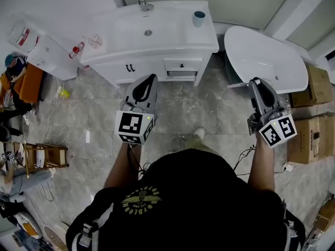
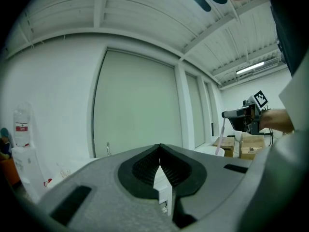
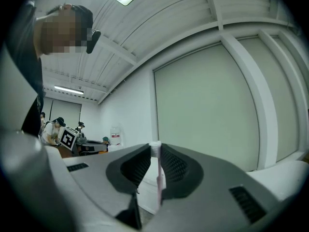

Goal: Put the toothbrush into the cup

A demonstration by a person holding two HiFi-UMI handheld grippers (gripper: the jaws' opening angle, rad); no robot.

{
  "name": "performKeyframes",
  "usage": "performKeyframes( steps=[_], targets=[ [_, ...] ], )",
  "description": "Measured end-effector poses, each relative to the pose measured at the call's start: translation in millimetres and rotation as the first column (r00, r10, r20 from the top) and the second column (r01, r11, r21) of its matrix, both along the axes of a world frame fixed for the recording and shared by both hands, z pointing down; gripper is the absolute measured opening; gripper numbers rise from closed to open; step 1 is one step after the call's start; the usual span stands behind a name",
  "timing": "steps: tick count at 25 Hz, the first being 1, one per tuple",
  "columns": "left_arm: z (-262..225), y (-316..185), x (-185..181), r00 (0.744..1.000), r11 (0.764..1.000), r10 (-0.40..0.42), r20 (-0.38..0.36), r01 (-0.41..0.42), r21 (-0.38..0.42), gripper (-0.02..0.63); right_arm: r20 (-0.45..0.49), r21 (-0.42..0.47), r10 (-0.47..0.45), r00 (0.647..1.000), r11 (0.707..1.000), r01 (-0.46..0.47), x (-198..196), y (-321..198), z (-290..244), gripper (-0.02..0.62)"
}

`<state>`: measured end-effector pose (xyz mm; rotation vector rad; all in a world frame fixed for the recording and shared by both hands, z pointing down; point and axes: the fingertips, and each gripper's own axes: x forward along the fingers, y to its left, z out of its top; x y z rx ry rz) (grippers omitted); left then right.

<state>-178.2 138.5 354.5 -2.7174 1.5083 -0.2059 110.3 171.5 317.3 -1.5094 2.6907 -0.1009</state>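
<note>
Your right gripper [image 3: 155,150] pinches the toothbrush [image 3: 158,180] by its head at the jaw tips, handle hanging below. Your left gripper [image 2: 160,152] is closed, holding nothing.

no legible text, apparently

A blue cup [image 1: 199,18] stands on the back right corner of the white sink cabinet [image 1: 208,40].

Left gripper [image 1: 151,79] and right gripper [image 1: 257,82] hung before the sink cabinet [image 1: 172,48], whose top bore a seemingly empty cup [image 1: 199,18].
</note>
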Motion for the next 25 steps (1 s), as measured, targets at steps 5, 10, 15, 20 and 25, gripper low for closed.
performKeyframes(
  steps=[5,10,15,20,25],
  targets=[
    [0,-28,15,1.0,1.0,0.002,0.013,-0.002,-0.007,0.009,0.018,-0.012,0.003,1.0,1.0,-0.003,17,-30,2,0.064],
    [4,-57,29,1.0,1.0,-0.022,0.012,0.023,-0.021,0.009,0.015,-0.034,-0.03,0.999,0.999,0.031,26,-58,9,0.064],
    [10,-78,59,0.998,0.999,-0.034,0.059,0.036,-0.022,0.009,0.018,-0.022,-0.041,0.999,0.999,0.042,58,-81,4,0.064],
    [-2,-99,91,0.997,0.998,-0.056,0.06,0.055,0.015,0.009,0.02,-0.001,-0.044,0.999,0.999,0.044,105,-104,-2,0.064],
    [-5,-115,109,0.995,0.996,-0.082,0.048,0.081,0.021,0.009,0.037,0.0,-0.054,0.998,0.999,0.054,132,-127,1,0.064]
  ],
)
